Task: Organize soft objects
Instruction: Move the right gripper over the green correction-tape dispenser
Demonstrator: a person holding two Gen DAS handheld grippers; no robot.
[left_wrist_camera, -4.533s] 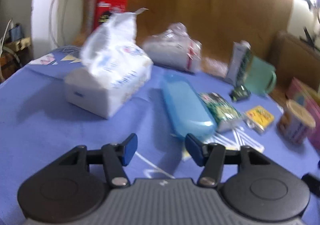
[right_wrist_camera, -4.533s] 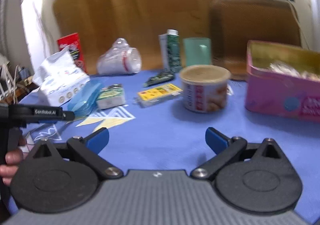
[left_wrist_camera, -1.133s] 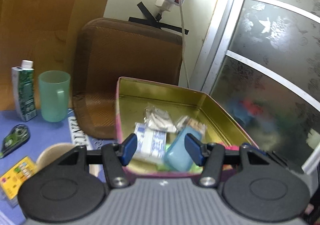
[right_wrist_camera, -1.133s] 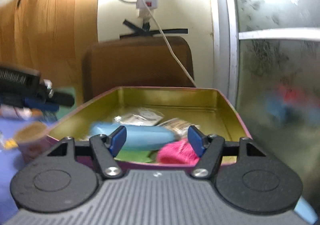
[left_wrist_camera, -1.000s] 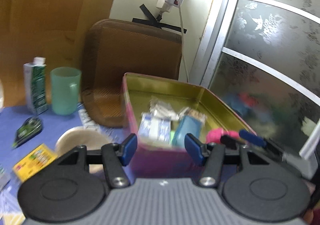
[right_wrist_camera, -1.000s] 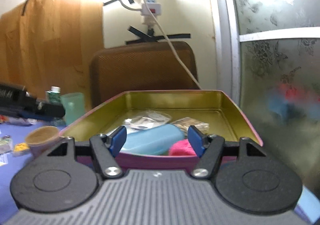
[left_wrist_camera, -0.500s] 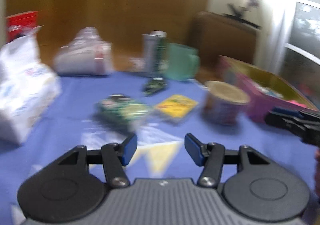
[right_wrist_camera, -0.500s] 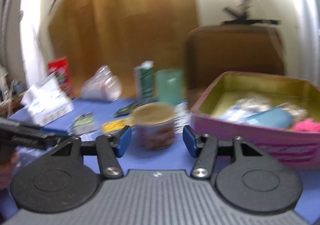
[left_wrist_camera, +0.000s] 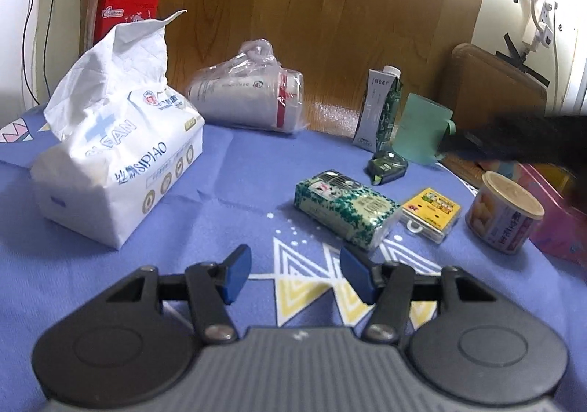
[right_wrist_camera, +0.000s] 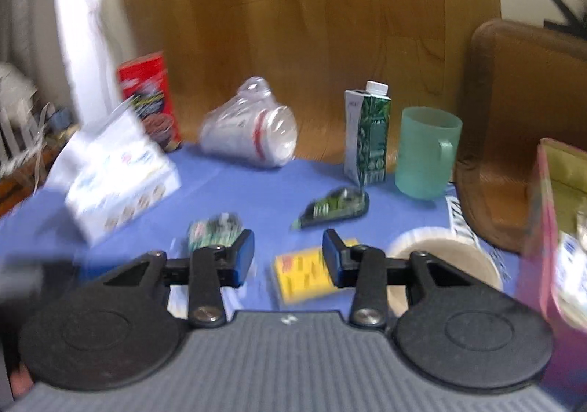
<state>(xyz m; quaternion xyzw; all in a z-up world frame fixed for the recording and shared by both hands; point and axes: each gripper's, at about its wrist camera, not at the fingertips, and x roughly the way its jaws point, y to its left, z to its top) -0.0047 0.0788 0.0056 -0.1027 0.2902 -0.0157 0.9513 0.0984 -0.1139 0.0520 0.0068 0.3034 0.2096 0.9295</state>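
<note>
your left tool (left_wrist_camera: 295,274) hangs empty, jaws just easing apart, green tissue pack (left_wrist_camera: 346,208) at one o'clock; your right tool (right_wrist_camera: 288,258), closing, grips nothing.

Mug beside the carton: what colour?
Pale green mug, clearest in the right wrist view.

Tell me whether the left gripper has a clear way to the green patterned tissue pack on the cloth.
Probably yes. The left gripper is empty with its jaws apart, and the green tissue pack lies just ahead, slightly right, with only bare blue cloth between. The yellow box sits beside it, apart.
</note>
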